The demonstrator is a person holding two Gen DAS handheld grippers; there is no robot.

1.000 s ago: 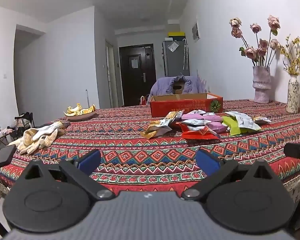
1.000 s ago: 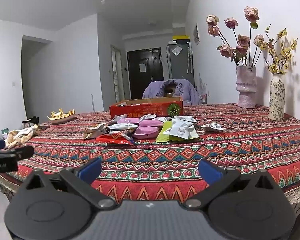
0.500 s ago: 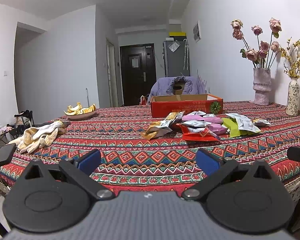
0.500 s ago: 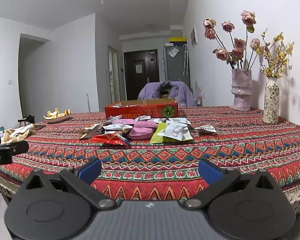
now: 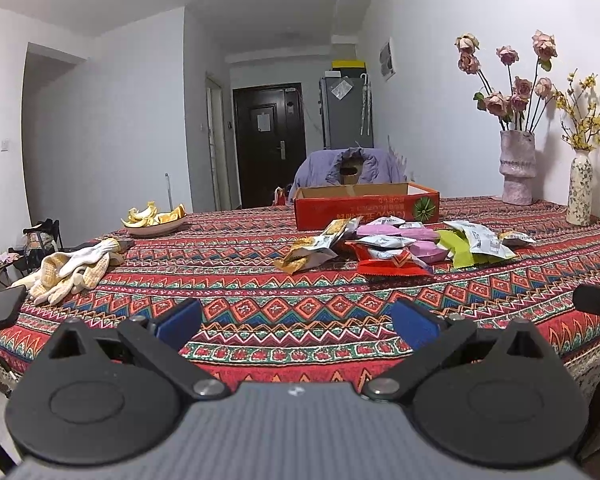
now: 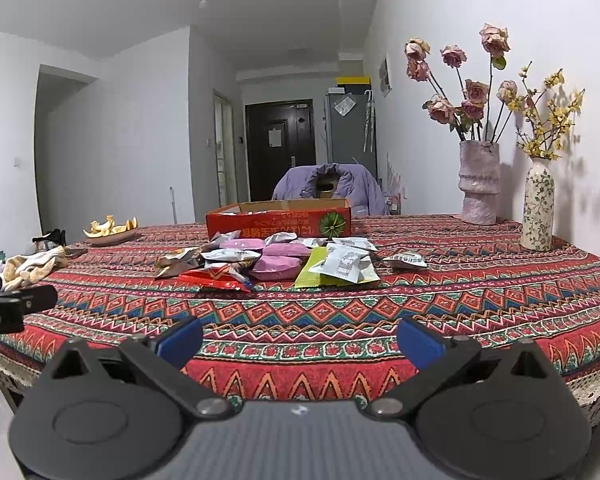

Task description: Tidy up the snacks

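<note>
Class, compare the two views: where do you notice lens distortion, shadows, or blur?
Left wrist view: fisheye bends the wall edges, dark corners; the snack packets look sharp. Right wrist view: same bending; the flower vases cast soft shadows on the wall.

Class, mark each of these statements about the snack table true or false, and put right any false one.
1. Both tongs, left and right, are open and hold nothing. True.
2. The snack packets already lie inside the red box. False: they lie heaped on the tablecloth in front of it.
3. Two vases stand by the wall, a pink vase and a floral vase. True.
4. The gloves lie on top of the snack heap. False: they lie apart, near the table's left edge.
</note>
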